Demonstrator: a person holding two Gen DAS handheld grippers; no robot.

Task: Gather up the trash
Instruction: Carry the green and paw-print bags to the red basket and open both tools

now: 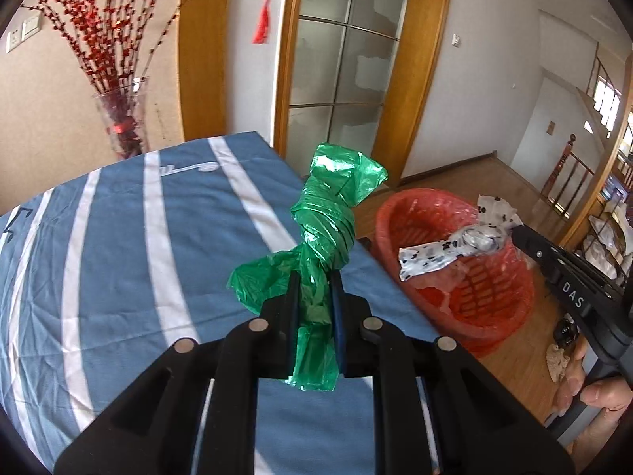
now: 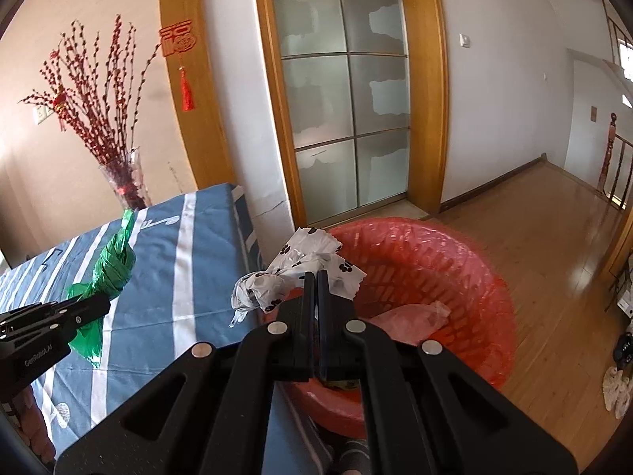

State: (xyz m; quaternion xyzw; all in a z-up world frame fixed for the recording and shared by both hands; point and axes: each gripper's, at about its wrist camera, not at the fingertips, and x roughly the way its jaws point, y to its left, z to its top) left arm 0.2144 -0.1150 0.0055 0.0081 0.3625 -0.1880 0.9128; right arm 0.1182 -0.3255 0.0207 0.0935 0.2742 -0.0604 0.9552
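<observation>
My left gripper (image 1: pixel 313 277) is shut on a knotted green plastic bag (image 1: pixel 330 213) and holds it above the right edge of the blue striped table (image 1: pixel 118 237). My right gripper (image 2: pixel 316 275) is shut on a twisted white bag with black paw prints (image 2: pixel 300 265), held over the near rim of the red basket (image 2: pixel 455 277). The basket, lined with red plastic, stands on the floor beside the table and holds a pink scrap (image 2: pixel 411 316). In the left wrist view the white bag (image 1: pixel 455 245) hangs over the basket (image 1: pixel 395 221). The green bag shows in the right wrist view (image 2: pixel 110 269).
A glass vase of red branches (image 1: pixel 122 122) stands behind the table's far corner. A glass sliding door in a wooden frame (image 2: pixel 348 99) is behind the basket. Wooden floor (image 2: pixel 554 229) stretches right toward a stair railing (image 2: pixel 613 162).
</observation>
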